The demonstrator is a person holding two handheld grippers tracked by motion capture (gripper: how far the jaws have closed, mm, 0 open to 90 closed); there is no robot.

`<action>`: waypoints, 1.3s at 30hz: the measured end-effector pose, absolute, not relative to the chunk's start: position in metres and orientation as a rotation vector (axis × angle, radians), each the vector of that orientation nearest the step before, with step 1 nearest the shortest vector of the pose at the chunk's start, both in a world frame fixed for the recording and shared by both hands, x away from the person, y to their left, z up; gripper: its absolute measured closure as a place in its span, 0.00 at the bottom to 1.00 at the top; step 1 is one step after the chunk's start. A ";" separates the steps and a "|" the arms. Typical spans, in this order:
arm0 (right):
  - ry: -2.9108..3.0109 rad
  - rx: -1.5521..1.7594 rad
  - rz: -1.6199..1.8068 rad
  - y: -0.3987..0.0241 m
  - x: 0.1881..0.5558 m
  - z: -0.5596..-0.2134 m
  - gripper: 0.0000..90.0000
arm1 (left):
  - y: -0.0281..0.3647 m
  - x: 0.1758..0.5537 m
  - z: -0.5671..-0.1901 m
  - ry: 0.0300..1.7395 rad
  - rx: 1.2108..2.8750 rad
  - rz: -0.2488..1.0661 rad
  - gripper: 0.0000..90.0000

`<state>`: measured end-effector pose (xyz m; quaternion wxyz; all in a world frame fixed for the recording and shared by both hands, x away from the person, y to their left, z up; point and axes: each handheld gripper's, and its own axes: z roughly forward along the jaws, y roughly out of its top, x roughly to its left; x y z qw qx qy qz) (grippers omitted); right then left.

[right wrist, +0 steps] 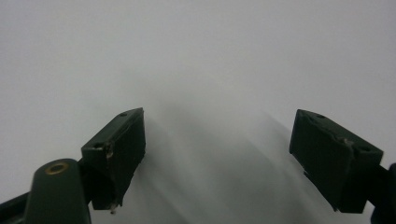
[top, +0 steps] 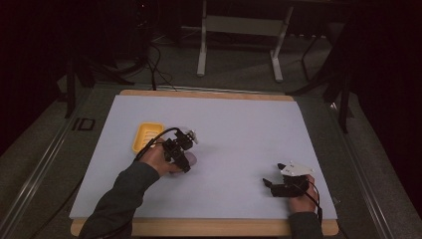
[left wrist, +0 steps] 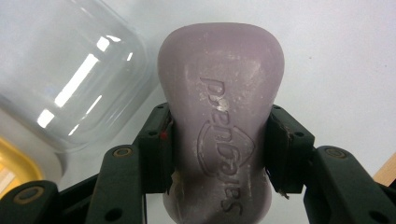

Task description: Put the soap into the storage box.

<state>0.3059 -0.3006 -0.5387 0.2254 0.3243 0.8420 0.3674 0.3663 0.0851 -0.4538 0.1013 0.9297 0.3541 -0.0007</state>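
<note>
Gripping tight, the left gripper (left wrist: 219,154) has both pads pressed against the waist of the lilac soap bar (left wrist: 219,116), one pad on each narrow flank, so the bar's moulded lettering faces the gripper's own camera and its rounded end sticks out past the jaws toward twelve o'clock. Clamping at the waist looks deliberate: the flared ends on either side should keep a slick bar from sliding out. In the high view the left gripper (top: 185,160) sits at about nine o'clock from the table's middle, with the soap bar (top: 190,159) showing pale just under it, close above or on the white table sheet (top: 239,129); which of the two I cannot tell. At roughly ten o'clock from the soap, just beside it, lies the yellow soap dish (top: 148,137), and in the left gripper view a clear plastic lid (left wrist: 65,70) sits next to the soap at ten o'clock, with the dish's yellow edge peeking from under it. I judge the bar is meant for that dish. Over at about four o'clock on the sheet, the right gripper (top: 271,184) rests low with its jaws spread wide and nothing between them, well apart from the work, seemingly parked there to stay out of the way.
</note>
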 end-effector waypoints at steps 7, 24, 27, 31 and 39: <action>2.322 0.893 1.012 -0.301 0.306 -0.539 0.20 | 0.091 0.370 -0.449 1.062 2.734 0.012 0.55; 2.323 0.892 1.009 -0.300 0.306 -0.539 0.20 | 0.101 0.378 -0.445 1.106 2.711 0.027 0.56; 2.324 0.891 1.008 -0.300 0.306 -0.539 0.20 | 0.101 0.378 -0.445 1.117 2.706 0.025 0.56; 2.323 0.891 1.008 -0.300 0.306 -0.539 0.20 | 0.106 0.381 -0.443 1.130 2.689 0.032 0.55; 2.325 0.891 1.006 -0.300 0.306 -0.539 0.20 | 0.112 0.385 -0.441 1.154 2.655 0.041 0.55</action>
